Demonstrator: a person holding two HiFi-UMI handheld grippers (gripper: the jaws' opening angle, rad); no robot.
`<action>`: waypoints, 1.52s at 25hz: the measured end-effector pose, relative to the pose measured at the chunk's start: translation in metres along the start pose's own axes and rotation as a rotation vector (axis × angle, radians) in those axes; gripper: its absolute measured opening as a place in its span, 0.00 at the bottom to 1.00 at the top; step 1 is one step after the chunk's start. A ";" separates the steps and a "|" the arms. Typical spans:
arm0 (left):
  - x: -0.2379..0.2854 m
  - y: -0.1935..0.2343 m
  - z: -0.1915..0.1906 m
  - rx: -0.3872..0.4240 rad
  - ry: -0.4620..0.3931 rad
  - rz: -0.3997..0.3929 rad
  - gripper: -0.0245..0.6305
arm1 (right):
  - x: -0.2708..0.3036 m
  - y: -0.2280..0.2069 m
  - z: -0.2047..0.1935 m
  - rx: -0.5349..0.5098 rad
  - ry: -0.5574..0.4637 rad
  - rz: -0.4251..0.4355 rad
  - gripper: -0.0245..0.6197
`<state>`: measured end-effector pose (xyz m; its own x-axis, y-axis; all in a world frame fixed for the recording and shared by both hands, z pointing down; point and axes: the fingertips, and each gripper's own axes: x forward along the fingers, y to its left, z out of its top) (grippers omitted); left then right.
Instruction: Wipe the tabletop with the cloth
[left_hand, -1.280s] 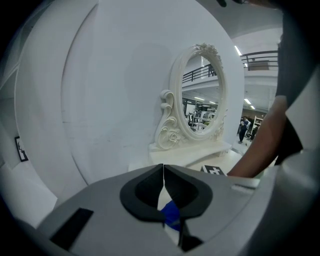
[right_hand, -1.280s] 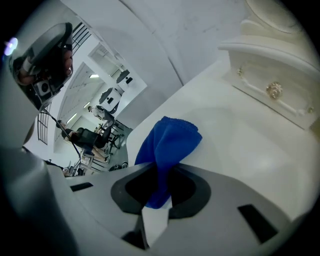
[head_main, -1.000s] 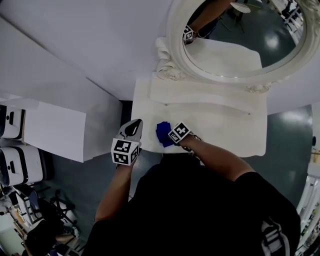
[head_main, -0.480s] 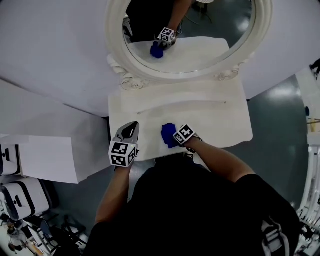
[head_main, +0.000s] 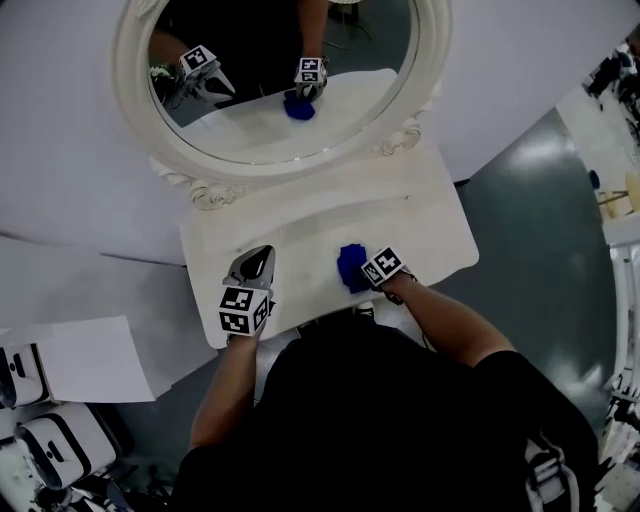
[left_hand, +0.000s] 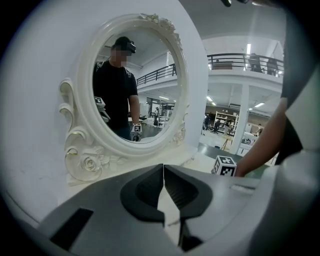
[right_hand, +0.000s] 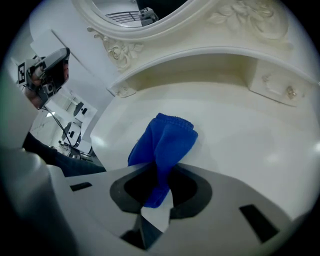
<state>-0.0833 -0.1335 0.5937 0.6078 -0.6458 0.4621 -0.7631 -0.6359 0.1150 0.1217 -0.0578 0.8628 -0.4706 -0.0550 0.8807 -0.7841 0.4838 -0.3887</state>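
On the tabletop (right_hand: 245, 135), right claw (right_hand: 161, 175) pinches blue cloth (right_hand: 167, 140).

The person wears a black short-sleeved shirt (head_main: 400, 420); the grey left gripper (head_main: 258, 266) and right gripper (head_main: 366, 278) each bear a black-and-white marker cube (head_main: 245, 308).

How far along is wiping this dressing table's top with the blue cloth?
Done: the right gripper is shut on the blue cloth. In hand: the cloth rests on the white tabletop near its front edge. Left: the surface shows no wipe marks, so coverage cannot be judged; the left gripper is shut and empty.
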 end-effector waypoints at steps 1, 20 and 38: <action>0.006 -0.005 0.002 0.005 0.001 -0.010 0.06 | -0.006 -0.010 -0.005 0.011 -0.004 -0.011 0.14; 0.076 -0.073 0.023 0.040 0.017 -0.116 0.06 | -0.105 -0.158 -0.098 0.247 -0.036 -0.197 0.15; 0.088 -0.089 0.027 0.049 0.018 -0.119 0.06 | -0.145 -0.213 -0.145 0.338 -0.028 -0.288 0.14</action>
<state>0.0439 -0.1453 0.6001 0.6888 -0.5574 0.4635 -0.6743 -0.7275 0.1272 0.4161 -0.0260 0.8577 -0.2204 -0.1719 0.9601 -0.9709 0.1329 -0.1991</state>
